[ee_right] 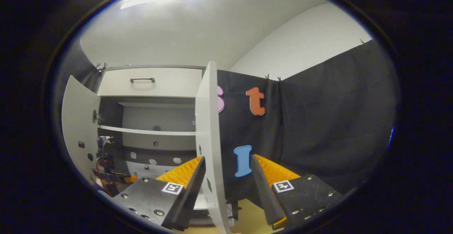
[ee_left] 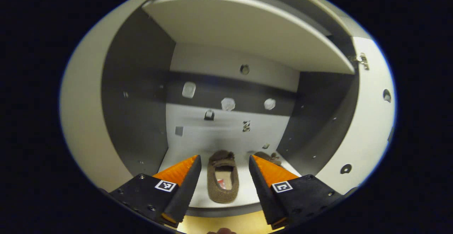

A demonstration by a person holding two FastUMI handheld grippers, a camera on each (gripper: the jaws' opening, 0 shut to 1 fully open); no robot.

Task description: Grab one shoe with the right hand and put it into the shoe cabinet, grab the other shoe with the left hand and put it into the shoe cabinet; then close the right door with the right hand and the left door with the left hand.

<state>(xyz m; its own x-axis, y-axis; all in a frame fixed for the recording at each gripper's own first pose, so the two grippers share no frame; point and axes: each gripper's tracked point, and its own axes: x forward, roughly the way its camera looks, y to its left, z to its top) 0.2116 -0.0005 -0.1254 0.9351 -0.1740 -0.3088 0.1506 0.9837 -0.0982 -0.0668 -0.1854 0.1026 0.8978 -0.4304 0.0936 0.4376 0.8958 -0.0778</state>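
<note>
Left gripper view: the left hand-held gripper (ee_left: pixel 225 177) is pointing into the shoe cabinet's (ee_left: pixel 136 113) lower compartment, its fingers spread wide and gripping nothing. A brown slipper (ee_left: pixel 222 178) is lying on the cabinet floor (ee_left: pixel 247 191) between the two fingers, touching neither, its opening facing up. A small red tag inside it is too small to read. A second brown slipper (ee_left: pixel 269 157) is lying farther right and deeper in, partly hidden behind the right finger. Open floor is showing on either side of the near slipper, up to both side walls. A shelf (ee_left: pixel 247 28) is spanning the compartment overhead.

Right gripper view: the left door (ee_right: pixel 79 124) is standing open at far left, with the left hand-held gripper (ee_right: pixel 109 177) just beside it at the cabinet's mouth. A drawer (ee_right: pixel 150 82) with a bar handle is sitting above the opening. The right door (ee_right: pixel 209 135) is standing open, seen almost edge-on. The right hand-held gripper (ee_right: pixel 226 181) is straddling that door's free edge with fingers spread wide; whether either is touching the door cannot be told. Each finger block is carrying a square black-and-white marker with no readable writing.
</note>
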